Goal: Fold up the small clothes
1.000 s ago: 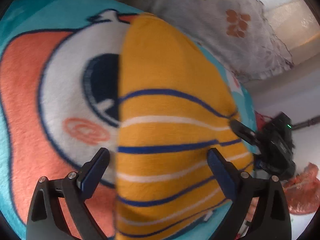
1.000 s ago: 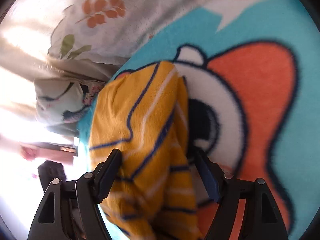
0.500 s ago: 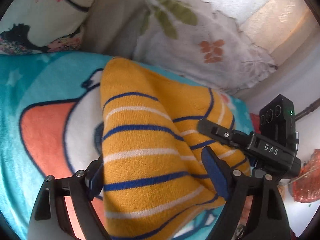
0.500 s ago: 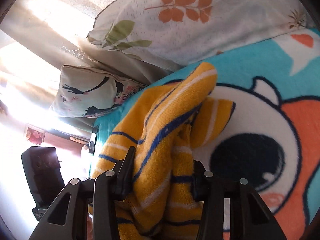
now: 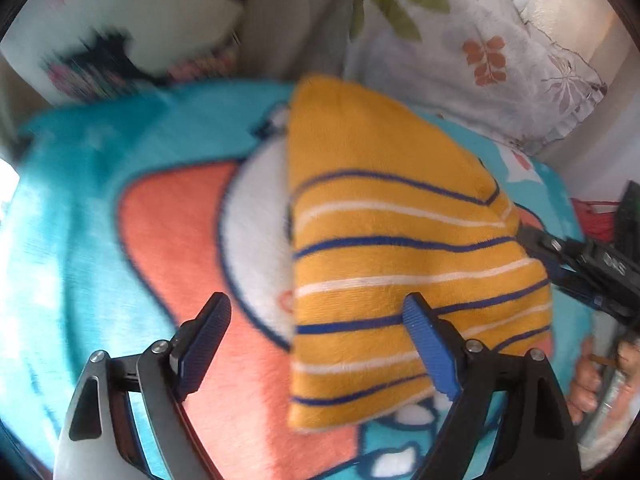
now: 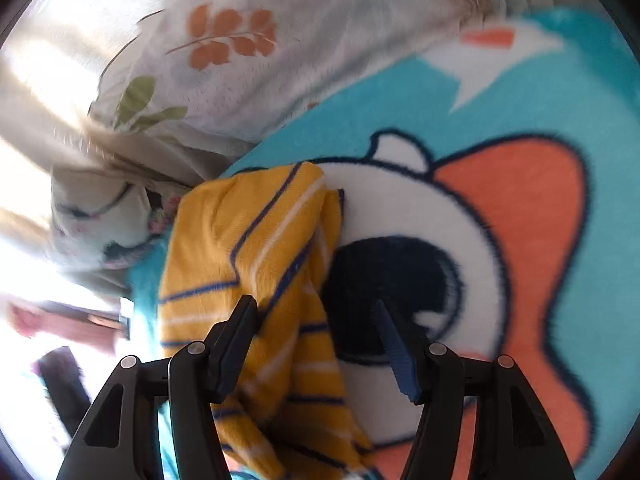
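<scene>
A small yellow garment [image 5: 392, 240] with blue and white stripes lies folded on the cartoon blanket [image 5: 100, 220]. My left gripper [image 5: 316, 332] is open; its left finger is over the blanket and its right finger over the garment's near part. In the right wrist view the garment [image 6: 248, 248] lies bunched at the left. My right gripper [image 6: 316, 344] is open, with the cloth between its fingers and under the left one. The right gripper also shows in the left wrist view [image 5: 576, 268] at the garment's right edge.
A white pillow with leaf print [image 5: 480, 60] and a patterned cushion [image 5: 120, 32] lie beyond the blanket. In the right wrist view the leaf pillow [image 6: 240, 48] is at the top. A hand [image 5: 588, 380] shows at the lower right.
Both grippers were shut on the yellow garment half a second ago and are open now. The garment has dropped flat on the blanket.
</scene>
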### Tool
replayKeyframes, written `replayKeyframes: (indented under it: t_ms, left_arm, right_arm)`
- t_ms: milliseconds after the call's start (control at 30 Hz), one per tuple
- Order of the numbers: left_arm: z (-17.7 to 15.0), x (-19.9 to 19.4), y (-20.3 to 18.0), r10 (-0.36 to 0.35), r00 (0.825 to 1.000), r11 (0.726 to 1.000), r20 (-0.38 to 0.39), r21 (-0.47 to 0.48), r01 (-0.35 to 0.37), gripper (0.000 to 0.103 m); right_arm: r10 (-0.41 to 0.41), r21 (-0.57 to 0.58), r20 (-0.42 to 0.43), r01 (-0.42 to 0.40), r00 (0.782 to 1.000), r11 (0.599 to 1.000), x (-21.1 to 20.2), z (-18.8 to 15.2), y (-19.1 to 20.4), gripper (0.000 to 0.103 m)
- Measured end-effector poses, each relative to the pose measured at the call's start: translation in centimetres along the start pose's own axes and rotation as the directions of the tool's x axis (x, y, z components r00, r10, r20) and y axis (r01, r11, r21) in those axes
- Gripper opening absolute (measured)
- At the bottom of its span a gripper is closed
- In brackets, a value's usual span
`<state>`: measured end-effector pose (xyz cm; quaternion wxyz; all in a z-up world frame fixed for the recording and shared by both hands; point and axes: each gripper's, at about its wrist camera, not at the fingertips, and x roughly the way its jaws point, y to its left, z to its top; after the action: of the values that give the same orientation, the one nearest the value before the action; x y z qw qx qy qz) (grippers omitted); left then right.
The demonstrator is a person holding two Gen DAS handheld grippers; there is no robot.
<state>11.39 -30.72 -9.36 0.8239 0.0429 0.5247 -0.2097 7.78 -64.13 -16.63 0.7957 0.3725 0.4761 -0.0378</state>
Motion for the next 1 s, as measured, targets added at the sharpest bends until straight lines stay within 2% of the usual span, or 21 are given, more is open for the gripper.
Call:
replayKeyframes:
  t_ms: [100, 200, 267, 300, 367, 400, 467, 500, 533, 567, 667, 700, 767, 800, 833, 867, 967, 1000]
  left_arm:
    - [-1.4, -3.5, -0.1, 0.121, 0.984, 0.992, 0.131, 0.020, -0.125, 0.087]
    - [-2.9, -7.5, -0.4, 0.204, 0.941, 0.977, 0.269, 0.004, -0.213, 0.088]
    - [-4.0, -10.2, -0.6, 0.237, 0.909, 0.969, 0.342, -0.018, -0.246, 0.100]
    - [-4.4, -11.4, -0.6, 0.244, 0.899, 0.968, 0.364, -0.027, -0.251, 0.103]
    - [-5.3, -13.2, -1.0, 0.247, 0.890, 0.967, 0.384, -0.046, -0.249, 0.103]
    - [-5.2, -13.6, -1.3, 0.238, 0.892, 0.970, 0.385, -0.054, -0.235, 0.103]
    - [-6.2, -14.9, -1.5, 0.188, 0.907, 0.982, 0.376, -0.063, -0.177, 0.103]
    - [-6.6, -15.5, -1.7, 0.179, 0.908, 0.984, 0.378, -0.067, -0.166, 0.103]
    - [-7.0, -16.1, -2.0, 0.192, 0.901, 0.981, 0.388, -0.077, -0.176, 0.103]
    - [-7.7, -16.8, -2.2, 0.215, 0.888, 0.977, 0.407, -0.085, -0.198, 0.103]
    - [-10.1, -19.3, -3.4, 0.313, 0.817, 0.948, 0.484, -0.106, -0.300, 0.103]
    - [-11.2, -20.5, -3.8, 0.335, 0.788, 0.939, 0.517, -0.109, -0.328, 0.103]
    - [-12.9, -21.8, -4.3, 0.357, 0.751, 0.928, 0.555, -0.116, -0.355, 0.103]
    - [-13.6, -22.3, -4.5, 0.353, 0.750, 0.928, 0.559, -0.109, -0.355, 0.103]
    - [-14.0, -22.3, -4.7, 0.335, 0.764, 0.934, 0.552, -0.089, -0.345, 0.103]
    - [-14.3, -22.0, -4.9, 0.312, 0.785, 0.942, 0.535, -0.063, -0.331, 0.103]
    - [-14.5, -19.2, -4.5, 0.240, 0.880, 0.964, 0.410, 0.003, -0.265, 0.103]
    - [-14.6, -18.2, -4.2, 0.224, 0.900, 0.970, 0.374, 0.004, -0.243, 0.103]
  right_arm:
    - [-0.056, -0.103, 0.011, 0.057, 0.998, 0.993, -1.4, -1.9, 1.2, 0.066]
    - [-0.107, -0.183, 0.019, 0.109, 0.994, 0.977, -2.3, -3.9, 1.8, 0.066]
    - [-0.131, -0.214, 0.019, 0.132, 0.991, 0.968, -2.6, -5.1, 2.1, 0.066]
    - [-0.143, -0.231, 0.016, 0.143, 0.990, 0.962, -3.1, -6.0, 1.6, 0.066]
    - [-0.163, -0.268, 0.007, 0.159, 0.987, 0.950, -3.5, -7.5, 1.6, 0.066]
    - [-0.169, -0.284, 0.003, 0.163, 0.986, 0.945, -3.7, -8.0, 1.7, 0.066]
    - [-0.178, -0.321, -0.002, 0.168, 0.984, 0.932, -4.3, -9.5, 1.8, 0.066]
    - [-0.190, -0.341, -0.002, 0.178, 0.982, 0.923, -4.6, -10.4, 1.8, 0.066]
    - [-0.203, -0.355, -0.002, 0.189, 0.979, 0.916, -4.7, -11.1, 1.9, 0.066]
    - [-0.215, -0.365, -0.002, 0.200, 0.977, 0.909, -5.0, -12.0, 1.8, 0.066]
    - [-0.225, -0.393, -0.008, 0.204, 0.974, 0.897, -5.8, -14.4, 1.6, 0.066]
    - [-0.225, -0.404, 0.003, 0.207, 0.974, 0.891, -6.3, -15.0, 1.5, 0.066]
    - [-0.230, -0.420, 0.038, 0.225, 0.972, 0.879, -7.5, -16.0, 1.5, 0.066]
    - [-0.236, -0.428, 0.056, 0.237, 0.970, 0.872, -8.1, -16.7, 1.6, 0.066]
    - [-0.241, -0.433, 0.067, 0.246, 0.968, 0.867, -8.6, -17.3, 1.7, 0.066]
    - [-0.248, -0.437, 0.077, 0.256, 0.966, 0.862, -9.0, -17.9, 1.8, 0.067]
    - [-0.287, -0.447, 0.102, 0.301, 0.953, 0.842, -9.4, -19.5, 2.4, 0.069]
    - [-0.294, -0.447, 0.108, 0.310, 0.950, 0.839, -9.4, -20.0, 2.6, 0.069]
